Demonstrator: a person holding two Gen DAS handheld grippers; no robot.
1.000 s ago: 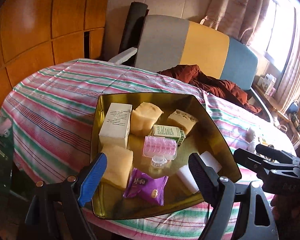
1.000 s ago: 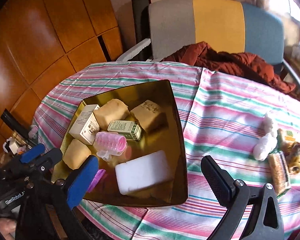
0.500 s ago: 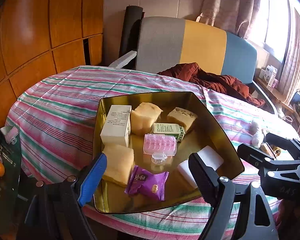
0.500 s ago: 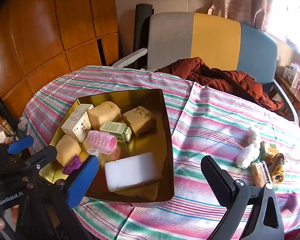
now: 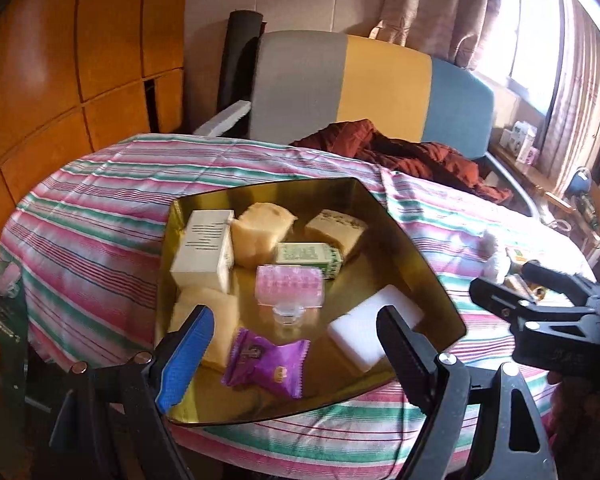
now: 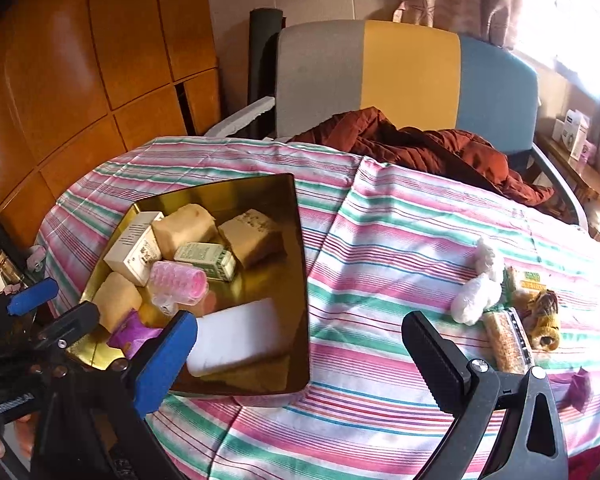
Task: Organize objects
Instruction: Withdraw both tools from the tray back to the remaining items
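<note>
tongs both gaping, gripping nothing: left gripper (image 5: 292, 344) over the shiny gold metal tray (image 6: 298, 264), right gripper (image 6: 300, 352) beside it. fluffy white toy (image 6: 478, 290) and wrapped snack bar (image 6: 504, 340) wait on the striped cloth; approach low, pinch centred.

- gold tray (image 5: 416, 248) sits on the table, packed with boxes, sponges, a pink roller (image 5: 290, 290), and a purple snack packet (image 5: 266, 364)
- fluffy white toy (image 6: 478, 290) and wrapped snacks (image 6: 508, 340) lie loose on the cloth, well right of it

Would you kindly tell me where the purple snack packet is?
In the left wrist view, the purple snack packet lies at the gold tray's near edge, below the pink roller.
</note>
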